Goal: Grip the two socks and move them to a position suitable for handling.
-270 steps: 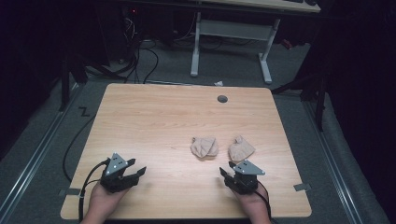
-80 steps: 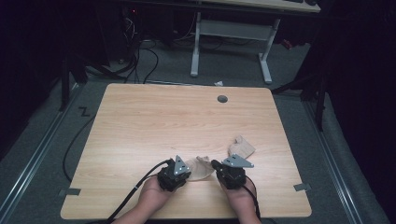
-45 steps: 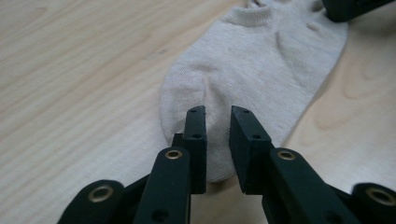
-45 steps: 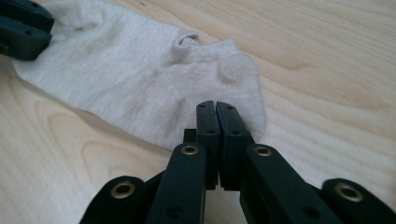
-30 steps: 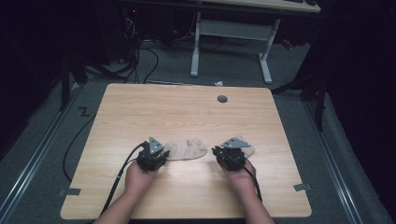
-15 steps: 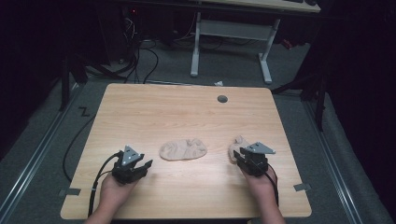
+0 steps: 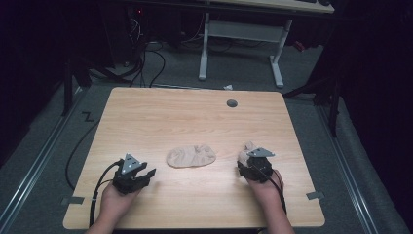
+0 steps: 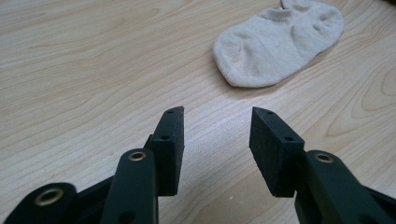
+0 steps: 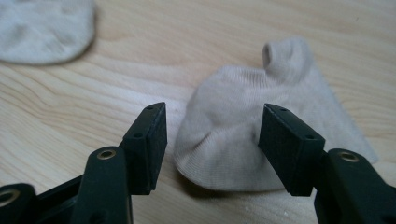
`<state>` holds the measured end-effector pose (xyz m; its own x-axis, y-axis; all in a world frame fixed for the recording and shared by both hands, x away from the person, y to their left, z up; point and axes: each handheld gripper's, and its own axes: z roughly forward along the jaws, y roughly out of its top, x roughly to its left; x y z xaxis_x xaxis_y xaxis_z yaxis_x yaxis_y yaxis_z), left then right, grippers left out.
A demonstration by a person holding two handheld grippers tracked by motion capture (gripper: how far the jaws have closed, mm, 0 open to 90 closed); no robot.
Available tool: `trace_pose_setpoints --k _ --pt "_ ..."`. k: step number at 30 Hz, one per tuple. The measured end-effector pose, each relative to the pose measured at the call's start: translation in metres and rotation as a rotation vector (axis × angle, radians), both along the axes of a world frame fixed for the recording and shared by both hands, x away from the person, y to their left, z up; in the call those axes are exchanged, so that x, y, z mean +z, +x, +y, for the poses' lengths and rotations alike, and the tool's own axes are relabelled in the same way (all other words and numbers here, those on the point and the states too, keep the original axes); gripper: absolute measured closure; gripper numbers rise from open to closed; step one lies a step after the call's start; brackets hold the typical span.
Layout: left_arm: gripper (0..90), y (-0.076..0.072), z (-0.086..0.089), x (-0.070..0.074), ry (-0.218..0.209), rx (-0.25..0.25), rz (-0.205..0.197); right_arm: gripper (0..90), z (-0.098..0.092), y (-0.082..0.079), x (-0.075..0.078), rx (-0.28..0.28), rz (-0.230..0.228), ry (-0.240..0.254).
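Both grippers' jaws had just been opening: the left gripper [image 8: 217, 140] stood apart over bare table [image 8: 70, 70], the flattened sock [image 8: 280, 42] at upper right; the right gripper [image 9: 212, 144] gaped around the rumpled sock [image 9: 243, 140], pads not pressing.

A: How do the arms lie?

B: Both forearms come in from the near edge, well apart. The left hand [image 7: 114, 199] holds the left hand-held gripper [image 7: 148, 174] low, pointing forward and slightly inward.

A: Its jaws?

B: Parted, having just been opening, nothing between them.

A: The other?

B: The right hand [image 7: 265, 187] holds the right hand-held gripper [image 7: 245, 163] tipped downward, jaws spread wide after just opening.
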<state>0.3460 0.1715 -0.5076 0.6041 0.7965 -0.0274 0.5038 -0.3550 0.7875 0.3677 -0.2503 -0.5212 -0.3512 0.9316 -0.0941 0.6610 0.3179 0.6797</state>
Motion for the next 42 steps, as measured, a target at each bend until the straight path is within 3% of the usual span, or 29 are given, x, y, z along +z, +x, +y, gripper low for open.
trace_pose_setpoints --k 1,3,4,7,10,11,16,21,25,30,34,35,38,40,42 --pt "55.4 0.001 0.000 -0.001 0.004 -0.001 0.002 53.2 -0.001 0.000 -0.002 0.003 -0.007 0.006" --pt "55.4 0.001 -0.003 -0.003 0.009 -0.009 0.007 78.9 -0.003 -0.004 0.004 -0.010 -0.025 0.004" --pt "55.4 0.001 -0.004 -0.003 0.012 -0.013 0.006 80.3 -0.003 -0.006 0.006 -0.006 -0.031 0.011" --pt "55.4 0.001 -0.005 -0.003 0.015 -0.017 0.003 81.0 -0.002 -0.010 0.011 0.005 -0.047 0.032" --pt "55.4 0.000 -0.005 -0.002 0.014 -0.018 0.002 81.0 -0.004 -0.019 0.022 0.017 -0.063 0.121" --pt "55.4 0.000 -0.005 -0.002 0.014 -0.018 0.002 81.0 -0.004 -0.020 0.024 0.016 -0.066 0.124" --pt "55.4 -0.002 -0.006 -0.001 0.011 -0.021 0.000 80.9 -0.003 -0.020 0.023 0.006 -0.082 0.068" --pt "55.6 -0.003 -0.009 -0.001 0.010 -0.030 -0.002 81.2 -0.005 0.001 0.003 -0.016 0.009 0.008" --pt "55.2 -0.004 -0.011 0.000 0.009 -0.032 -0.006 81.3 -0.003 -0.001 0.002 -0.010 0.016 0.013" --pt "55.2 -0.008 -0.018 0.002 0.007 -0.054 -0.013 81.3 0.019 -0.018 0.002 0.082 0.029 0.042" --pt "55.1 -0.012 -0.024 0.003 0.016 -0.075 -0.021 81.3 0.050 -0.026 0.002 0.173 0.033 0.038" --pt "55.1 -0.012 -0.024 0.003 0.016 -0.075 -0.021 81.3 0.050 -0.026 0.002 0.173 0.033 0.038" --pt "55.1 -0.012 -0.026 0.002 0.016 -0.084 -0.015 81.3 0.078 -0.036 0.001 0.278 0.039 0.046" --pt "55.2 -0.013 -0.027 0.002 0.016 -0.084 -0.016 81.2 0.084 -0.038 0.001 0.299 0.042 0.057" --pt "55.2 -0.013 -0.028 0.001 0.019 -0.092 -0.012 81.2 0.101 -0.044 0.001 0.361 0.047 0.056"
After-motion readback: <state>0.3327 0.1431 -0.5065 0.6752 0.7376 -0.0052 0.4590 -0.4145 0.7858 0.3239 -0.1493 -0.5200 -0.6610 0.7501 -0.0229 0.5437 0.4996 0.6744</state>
